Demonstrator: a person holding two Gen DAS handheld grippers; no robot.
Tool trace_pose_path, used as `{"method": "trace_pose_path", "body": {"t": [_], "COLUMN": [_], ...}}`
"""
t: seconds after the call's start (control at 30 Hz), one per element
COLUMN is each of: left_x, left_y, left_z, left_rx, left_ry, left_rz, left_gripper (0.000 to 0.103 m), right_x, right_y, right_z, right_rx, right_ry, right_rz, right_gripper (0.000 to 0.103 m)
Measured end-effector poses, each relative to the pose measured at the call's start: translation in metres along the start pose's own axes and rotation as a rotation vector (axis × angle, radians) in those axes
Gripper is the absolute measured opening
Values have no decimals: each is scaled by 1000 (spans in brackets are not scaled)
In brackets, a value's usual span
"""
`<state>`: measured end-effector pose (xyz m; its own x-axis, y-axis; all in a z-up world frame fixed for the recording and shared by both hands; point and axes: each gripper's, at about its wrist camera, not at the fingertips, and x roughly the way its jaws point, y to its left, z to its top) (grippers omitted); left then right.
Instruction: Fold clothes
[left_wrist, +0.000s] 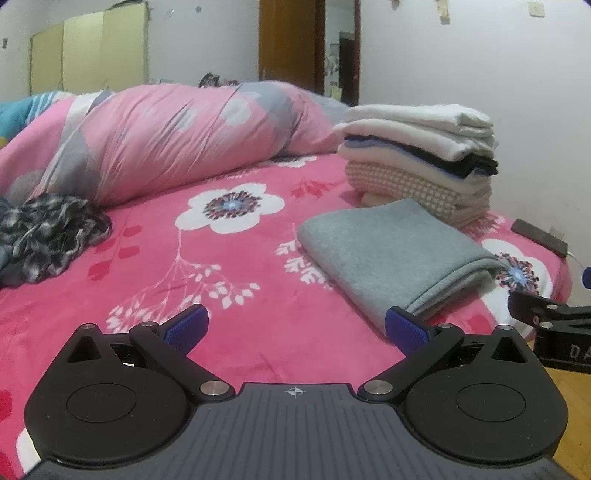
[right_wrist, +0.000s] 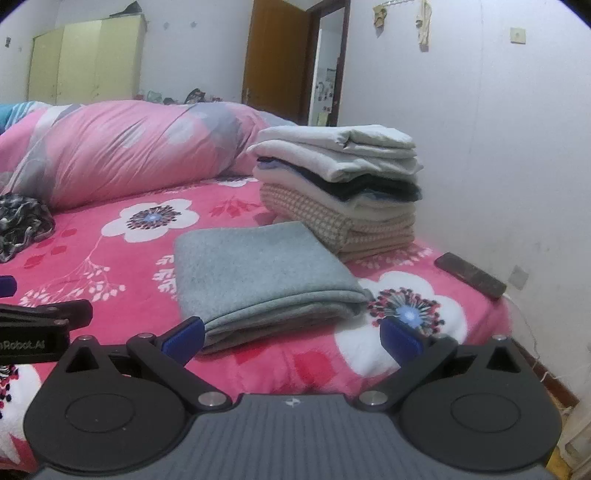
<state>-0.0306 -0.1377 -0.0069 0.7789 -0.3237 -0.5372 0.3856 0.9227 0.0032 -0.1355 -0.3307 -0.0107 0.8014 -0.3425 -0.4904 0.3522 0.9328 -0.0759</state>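
A folded grey garment (left_wrist: 395, 254) lies on the pink floral bed (left_wrist: 207, 280), in front of a stack of folded clothes (left_wrist: 421, 158). It also shows in the right wrist view (right_wrist: 258, 273), with the stack (right_wrist: 340, 188) behind it. My left gripper (left_wrist: 295, 328) is open and empty, just short of the garment's near left corner. My right gripper (right_wrist: 291, 338) is open and empty, right at the garment's near edge. A crumpled black-and-white garment (left_wrist: 48, 236) lies at the left, and shows in the right wrist view (right_wrist: 22, 221).
A rolled pink quilt (left_wrist: 166, 136) lies across the back of the bed. A dark flat object (left_wrist: 539, 236) lies near the bed's right edge by the white wall (right_wrist: 498, 129). The right gripper's body (left_wrist: 554, 332) shows at the left view's right edge.
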Motion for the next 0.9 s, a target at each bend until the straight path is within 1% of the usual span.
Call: {"method": "trace_pose_path", "body": {"t": [0.1, 0.3, 0.6, 0.9], "left_x": [2, 6, 15, 16], "left_y": [0, -1, -1, -4], "left_z": [-1, -3, -7, -8], "left_rx": [-17, -30, -40, -33], "left_ry": [31, 63, 104, 110], "left_rz": [-4, 1, 28, 20], "left_gripper": [103, 103, 103, 103], "right_x": [3, 12, 18, 18], "right_y": [0, 3, 11, 10], "right_z": [-2, -3, -6, -9], "right_rx": [11, 38, 33, 25], "right_ry": [26, 74, 96, 100], "right_rz": [9, 22, 26, 8], "right_gripper": [103, 103, 103, 103]}}
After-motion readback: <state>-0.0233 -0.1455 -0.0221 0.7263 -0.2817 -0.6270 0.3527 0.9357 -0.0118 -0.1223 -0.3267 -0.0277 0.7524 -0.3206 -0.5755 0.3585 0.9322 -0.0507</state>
